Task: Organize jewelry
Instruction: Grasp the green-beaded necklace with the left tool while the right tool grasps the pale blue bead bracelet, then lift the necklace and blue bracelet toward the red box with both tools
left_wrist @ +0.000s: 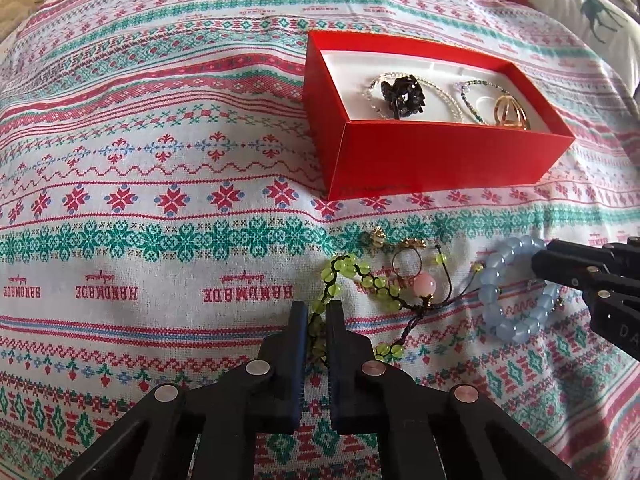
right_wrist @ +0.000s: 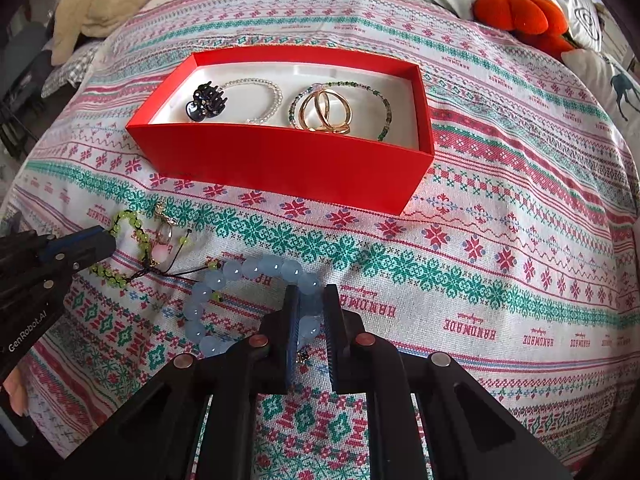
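Left gripper (left_wrist: 317, 312) pinches one green bracelet (left_wrist: 352, 276), right gripper (right_wrist: 310, 300) one blue bracelet (right_wrist: 224, 292); one red box (right_wrist: 280, 164).

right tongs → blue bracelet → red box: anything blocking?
Nothing visible. The right tongs already straddle the blue bracelet. Between it and the red box lies only bare cloth, and the box is open-topped. The green bracelet and its cord lie off to the left, one cord end by the blue beads.

- The bed (right_wrist: 500, 184) wears a patterned cloth (printed "HANDMADE").
- On it: a red box (right_wrist: 280, 168), green bead bracelet (left_wrist: 360, 276), blue bead bracelet (right_wrist: 224, 280), small gold ring (left_wrist: 406, 266).
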Demonstrator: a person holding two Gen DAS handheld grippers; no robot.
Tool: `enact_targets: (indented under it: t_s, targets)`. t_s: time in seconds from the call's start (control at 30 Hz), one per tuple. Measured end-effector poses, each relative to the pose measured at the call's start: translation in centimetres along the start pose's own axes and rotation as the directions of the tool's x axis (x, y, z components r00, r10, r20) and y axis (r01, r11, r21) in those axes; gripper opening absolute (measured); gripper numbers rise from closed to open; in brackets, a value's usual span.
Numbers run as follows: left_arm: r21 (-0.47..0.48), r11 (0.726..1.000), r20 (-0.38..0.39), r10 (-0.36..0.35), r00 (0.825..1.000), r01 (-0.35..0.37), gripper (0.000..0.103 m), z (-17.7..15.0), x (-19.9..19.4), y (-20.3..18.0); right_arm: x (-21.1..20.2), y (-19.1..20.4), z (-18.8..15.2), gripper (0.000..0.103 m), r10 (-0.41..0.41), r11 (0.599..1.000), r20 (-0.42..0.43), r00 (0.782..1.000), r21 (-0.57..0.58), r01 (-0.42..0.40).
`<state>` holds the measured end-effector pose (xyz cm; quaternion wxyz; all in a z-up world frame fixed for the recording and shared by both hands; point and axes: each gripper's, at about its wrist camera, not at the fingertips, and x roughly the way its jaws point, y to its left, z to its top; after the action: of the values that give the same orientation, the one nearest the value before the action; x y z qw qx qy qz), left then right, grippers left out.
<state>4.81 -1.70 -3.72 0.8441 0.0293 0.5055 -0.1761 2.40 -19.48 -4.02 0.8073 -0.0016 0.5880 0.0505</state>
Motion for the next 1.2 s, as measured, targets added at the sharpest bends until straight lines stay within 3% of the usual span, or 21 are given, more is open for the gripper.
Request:
enact_targets:
  t_s: [0.27, 0.6, 1.2]
  targets:
    - [-0.033, 0.999, 0.023, -0.038, 0.999, 0.039, 0.002, 0.4, -1.9, 0.3, -1.8, -1.2, 0.1, 0.012, 0.044, 0.997, -0.008, 0.999, 0.068, -0.043]
    - [-0.040, 0.995, 0.097, -0.087, 0.992, 0.091, 0.002, 2.0, -5.6, 0.1, -5.4, -1.8, 0.6, 0.012, 0.090, 0.989, 0.057, 0.994, 0.111, -0.096]
    - [-0.056, 0.978, 0.229, -0.186, 0.956, 0.203, 0.001, 6.1, -10.6, -2.0, -10.4, -2.6, 2.7, 0.012, 0.122, 0.974, 0.197, 0.973, 0.166, -0.156]
